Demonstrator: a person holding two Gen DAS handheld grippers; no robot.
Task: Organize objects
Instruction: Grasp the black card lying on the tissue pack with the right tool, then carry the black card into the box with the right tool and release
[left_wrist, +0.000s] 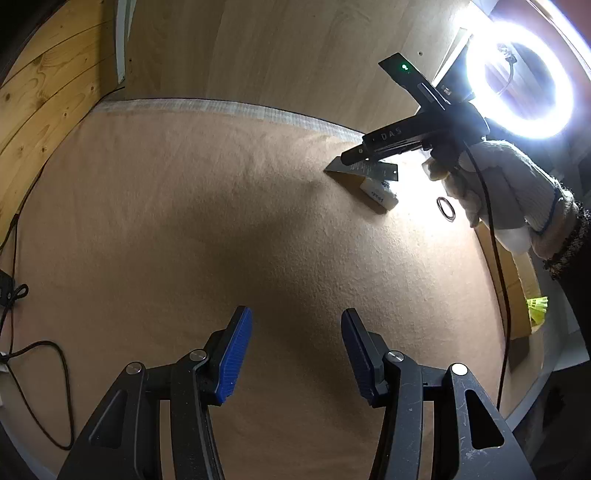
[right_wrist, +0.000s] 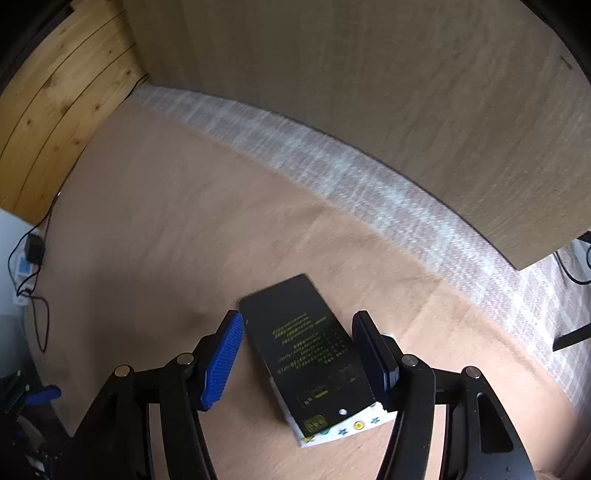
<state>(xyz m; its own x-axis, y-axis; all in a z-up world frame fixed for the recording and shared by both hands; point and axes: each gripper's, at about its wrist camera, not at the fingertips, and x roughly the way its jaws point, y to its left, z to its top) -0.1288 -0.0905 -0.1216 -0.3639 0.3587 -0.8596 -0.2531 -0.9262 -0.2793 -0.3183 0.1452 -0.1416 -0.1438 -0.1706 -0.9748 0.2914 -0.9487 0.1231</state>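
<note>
Left gripper (left_wrist: 295, 350): jaws apart, nothing btwn, above counter (left_wrist: 184, 221).
Right gripper (right_wrist: 299, 354): jaws apart, either side of black box (right_wrist: 306, 347).
Black box: lies atop white box (right_wrist: 343, 428).

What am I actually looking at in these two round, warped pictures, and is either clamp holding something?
No robot here: a person holds a two-finger clamp in each hand, and each clamp carries a wide-angle camera looking along its fingers.

In the left camera's picture, the left gripper with blue pads is open over bare tan cloth, holding nothing. Farther off, a gloved hand carries the other tool toward a small pile, beside a bright ring light. A metal ring lies on the cloth near it.

In the right camera's picture, the right gripper is open with its fingers on either side of a black box printed with yellow text. The box rests on a white item with coloured stars. Nothing is gripped yet.
</note>
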